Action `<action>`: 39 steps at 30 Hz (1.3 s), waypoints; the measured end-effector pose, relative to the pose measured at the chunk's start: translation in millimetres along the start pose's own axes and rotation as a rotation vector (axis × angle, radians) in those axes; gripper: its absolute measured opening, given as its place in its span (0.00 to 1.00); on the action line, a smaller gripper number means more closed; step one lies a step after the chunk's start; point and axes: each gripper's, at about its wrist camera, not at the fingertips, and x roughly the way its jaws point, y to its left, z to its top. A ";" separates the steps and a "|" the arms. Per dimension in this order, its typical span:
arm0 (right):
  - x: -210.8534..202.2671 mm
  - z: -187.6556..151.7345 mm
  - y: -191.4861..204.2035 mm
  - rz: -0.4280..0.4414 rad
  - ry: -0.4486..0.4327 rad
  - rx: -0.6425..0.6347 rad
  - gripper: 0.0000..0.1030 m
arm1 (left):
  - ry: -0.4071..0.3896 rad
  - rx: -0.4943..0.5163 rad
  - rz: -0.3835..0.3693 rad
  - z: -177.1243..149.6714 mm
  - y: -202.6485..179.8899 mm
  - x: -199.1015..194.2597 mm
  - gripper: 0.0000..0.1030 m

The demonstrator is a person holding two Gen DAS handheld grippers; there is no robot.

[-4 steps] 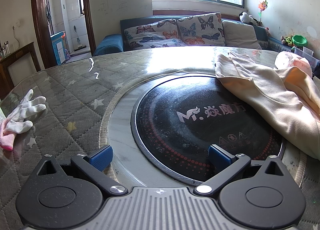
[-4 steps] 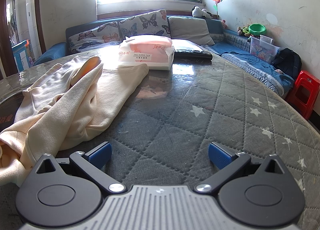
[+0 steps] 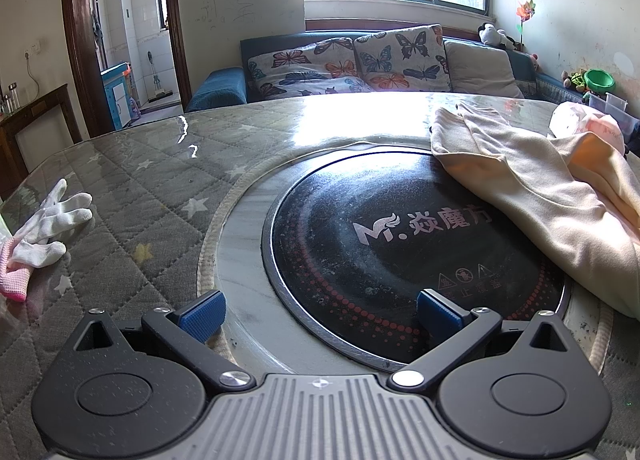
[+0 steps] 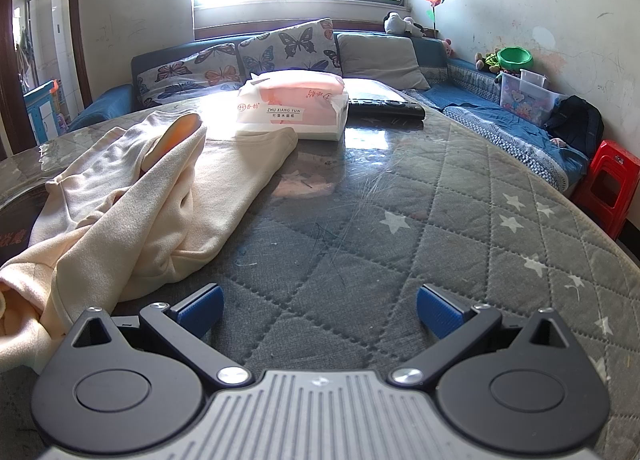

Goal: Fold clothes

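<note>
Both grippers spread wide, holding nothing: my left gripper (image 3: 318, 314) low over black induction cooktop (image 3: 400, 244), my right gripper (image 4: 318, 310) low over quilted table cover (image 4: 440, 220). Cream garment (image 4: 168, 200) lies rumpled, not folded, between them: right of left gripper, left of right. Long axis runs away from me toward tissue pack (image 4: 292, 108). Right gripper nearer; cloth almost touches its left finger.

The round counter (image 4: 460, 220) wore a quilted, star-printed cover under clear sheeting. On it lay a cream garment (image 4: 160, 196), a tissue pack (image 4: 292, 108), white gloves (image 3: 52, 220) and a black hotplate (image 3: 400, 252).
</note>
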 end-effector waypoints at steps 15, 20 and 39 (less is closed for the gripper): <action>-32.4 -8.4 10.1 0.033 -0.012 -0.091 1.00 | 0.047 -0.020 0.021 0.3 -18.1 -21.3 1.00; -48.6 -16.2 13.3 0.027 -0.010 -0.101 1.00 | 0.059 -0.046 0.027 -0.8 -24.6 -42.0 1.00; -88.6 -26.2 23.3 0.081 -0.013 -0.108 1.00 | 0.070 -0.006 0.035 -11.9 -66.6 -86.4 1.00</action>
